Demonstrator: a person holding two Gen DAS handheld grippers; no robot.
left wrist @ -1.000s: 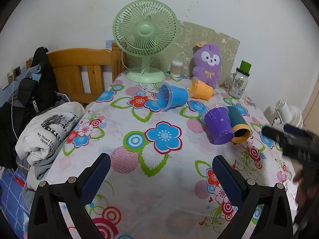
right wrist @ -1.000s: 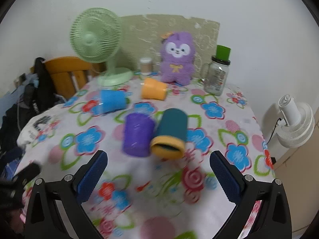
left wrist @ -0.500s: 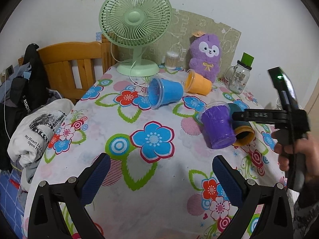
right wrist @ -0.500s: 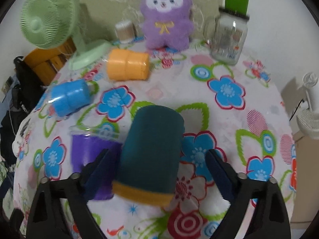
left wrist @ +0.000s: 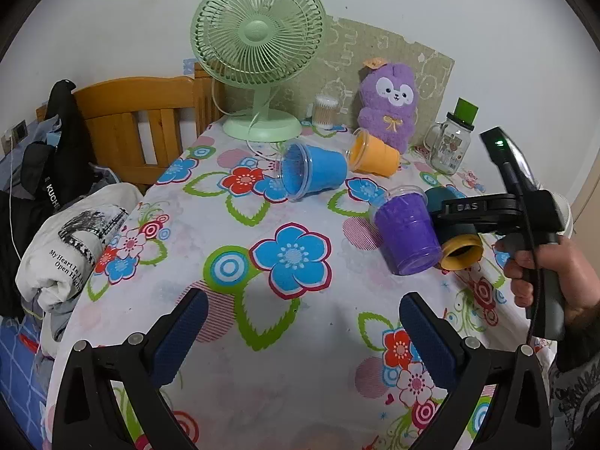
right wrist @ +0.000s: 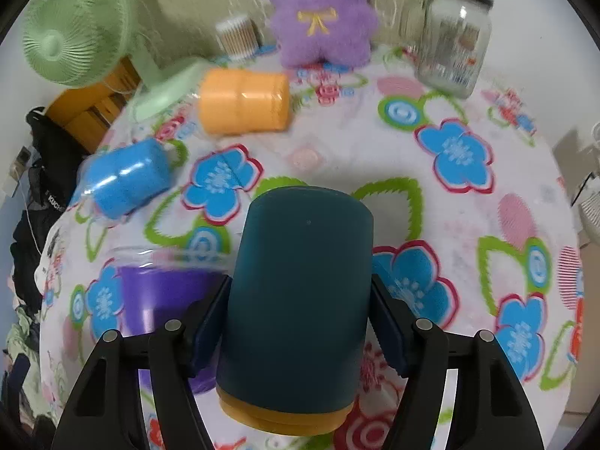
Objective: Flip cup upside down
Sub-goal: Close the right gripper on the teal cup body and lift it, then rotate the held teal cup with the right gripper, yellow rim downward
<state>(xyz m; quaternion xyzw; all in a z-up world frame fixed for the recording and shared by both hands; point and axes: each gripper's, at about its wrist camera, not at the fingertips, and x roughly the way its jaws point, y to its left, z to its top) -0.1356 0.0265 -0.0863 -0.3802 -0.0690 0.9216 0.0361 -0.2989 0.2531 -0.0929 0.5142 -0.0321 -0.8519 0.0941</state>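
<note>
A dark teal cup (right wrist: 300, 296) with a yellow rim lies on its side on the flowered tablecloth, rim toward me. My right gripper (right wrist: 298, 322) has its jaws closed against the cup's two sides. In the left wrist view the teal cup (left wrist: 455, 240) lies beside a purple cup (left wrist: 407, 234), with the right gripper (left wrist: 487, 210) over it. The purple cup (right wrist: 157, 300) touches the teal cup's left side. My left gripper (left wrist: 300, 332) is open and empty above the table's near part.
A blue cup (left wrist: 313, 172) and an orange cup (left wrist: 373, 153) lie on their sides farther back. A green fan (left wrist: 258, 56), a purple plush toy (left wrist: 390, 105), a cotton-swab pot (left wrist: 324, 111) and a glass jar (left wrist: 452, 138) stand at the back. A wooden chair (left wrist: 142, 120) and folded clothes (left wrist: 75, 236) are at the left.
My right gripper has moved forward and down over the teal cup and closed its jaws on the cup's sides. My left gripper has come slightly nearer the table.
</note>
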